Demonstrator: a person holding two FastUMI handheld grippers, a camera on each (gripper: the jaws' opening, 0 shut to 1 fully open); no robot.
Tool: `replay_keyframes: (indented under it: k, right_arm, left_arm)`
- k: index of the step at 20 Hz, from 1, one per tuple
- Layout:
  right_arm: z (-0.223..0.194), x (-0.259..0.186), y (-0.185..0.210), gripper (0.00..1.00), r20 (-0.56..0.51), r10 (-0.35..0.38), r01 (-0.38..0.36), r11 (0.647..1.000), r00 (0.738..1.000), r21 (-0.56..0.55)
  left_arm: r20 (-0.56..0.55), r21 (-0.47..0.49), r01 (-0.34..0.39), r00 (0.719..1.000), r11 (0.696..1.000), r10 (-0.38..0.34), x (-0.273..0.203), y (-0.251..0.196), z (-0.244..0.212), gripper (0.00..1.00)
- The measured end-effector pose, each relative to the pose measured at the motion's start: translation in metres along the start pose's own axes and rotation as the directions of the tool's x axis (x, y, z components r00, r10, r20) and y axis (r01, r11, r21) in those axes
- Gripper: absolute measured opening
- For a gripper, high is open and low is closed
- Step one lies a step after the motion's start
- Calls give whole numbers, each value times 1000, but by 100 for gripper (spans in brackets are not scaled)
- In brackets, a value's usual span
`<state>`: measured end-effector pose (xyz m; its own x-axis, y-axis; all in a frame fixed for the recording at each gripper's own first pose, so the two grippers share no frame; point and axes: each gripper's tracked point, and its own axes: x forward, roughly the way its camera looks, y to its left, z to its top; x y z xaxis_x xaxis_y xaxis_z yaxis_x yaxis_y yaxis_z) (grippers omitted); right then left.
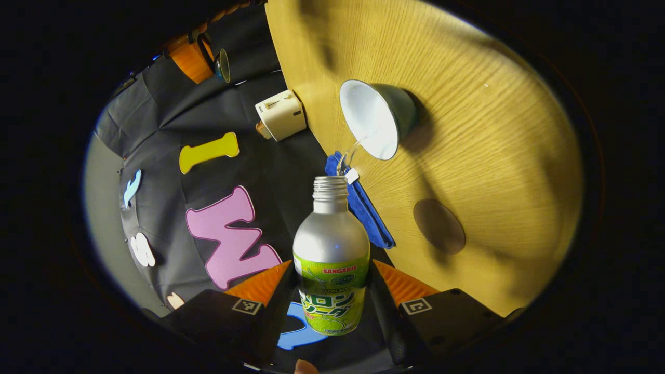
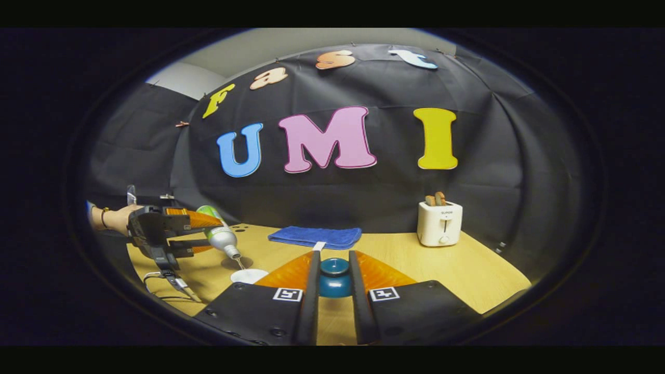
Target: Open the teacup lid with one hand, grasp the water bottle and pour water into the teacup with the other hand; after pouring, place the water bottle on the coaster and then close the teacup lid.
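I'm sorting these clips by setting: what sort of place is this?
Probably a staged recording booth rather than a real kitchen: a black cloth wall behind a wooden table holding household props, a toaster and a folded blue cloth.

Left hand-held gripper [image 1: 332,306] clamped on water bottle [image 1: 331,259], both fingers on its labelled body, cap off. Bottle tipped, mouth toward open teacup [image 1: 376,118] on tabletop [image 1: 493,156]; thin stream running into cup. Coaster [image 1: 439,226] bare, near cup. Blue cloth [image 1: 363,208] at tabletop edge, toaster [image 1: 280,114] beyond.
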<state>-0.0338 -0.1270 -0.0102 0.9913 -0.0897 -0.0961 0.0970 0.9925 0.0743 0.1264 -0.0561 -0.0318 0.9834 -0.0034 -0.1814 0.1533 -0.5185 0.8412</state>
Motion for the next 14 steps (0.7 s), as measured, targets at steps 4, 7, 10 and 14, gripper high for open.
replay_keyframes:
  k: [4, 7, 10, 14]
  right_arm:
    - [2, -1, 2, 32, 4, 5, -5, 1000, 1000, -1]
    - [4, -2, 1, 37, 8, 5, -5, 1000, 1000, 0]
    - [4, -2, -1, 27, 8, 2, -2, 1000, 1000, 3]
    - [5, -2, 0, 37, 10, 4, -4, 1000, 1000, 5]
  left_arm:
    - [9, 94, -35, 999, 995, 34, 0, 9, -1, 83]
    - [17, 167, -46, 999, 985, 44, -1, 16, -2, 83]
    - [35, 230, -69, 997, 971, 63, 2, 23, -3, 82]
    - [70, 312, -121, 992, 942, 104, 2, 28, 3, 82]
